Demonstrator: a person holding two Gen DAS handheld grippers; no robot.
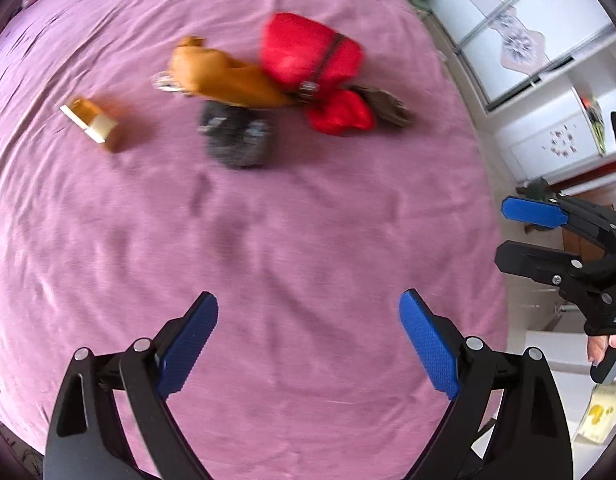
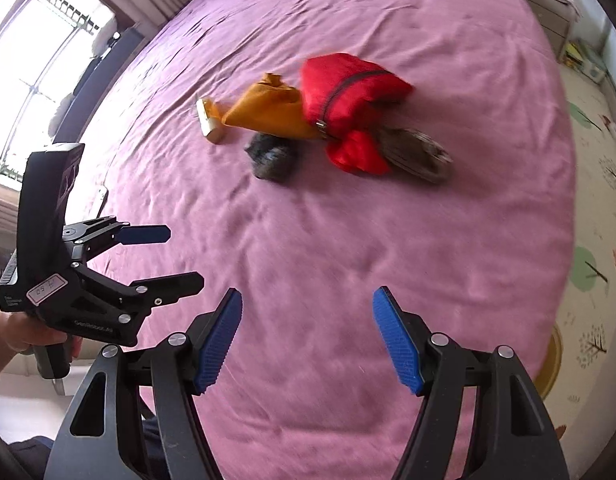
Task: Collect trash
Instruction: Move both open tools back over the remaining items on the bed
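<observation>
The left gripper (image 1: 308, 344) has black, curved plastic arms with slotted cut-outs, round silver screw heads at the joints, and blue, finely ribbed pads (image 1: 189, 346) on its fingers. The right gripper (image 2: 308, 340) is built alike, with the same blue ribbed pads (image 2: 396, 340) and silver screws. Seen from the right wrist camera, the left gripper's black body bears a small white label with handwriting and faint white lettering. A bare-skinned hand (image 2: 17, 334) wraps its grey handle.
</observation>
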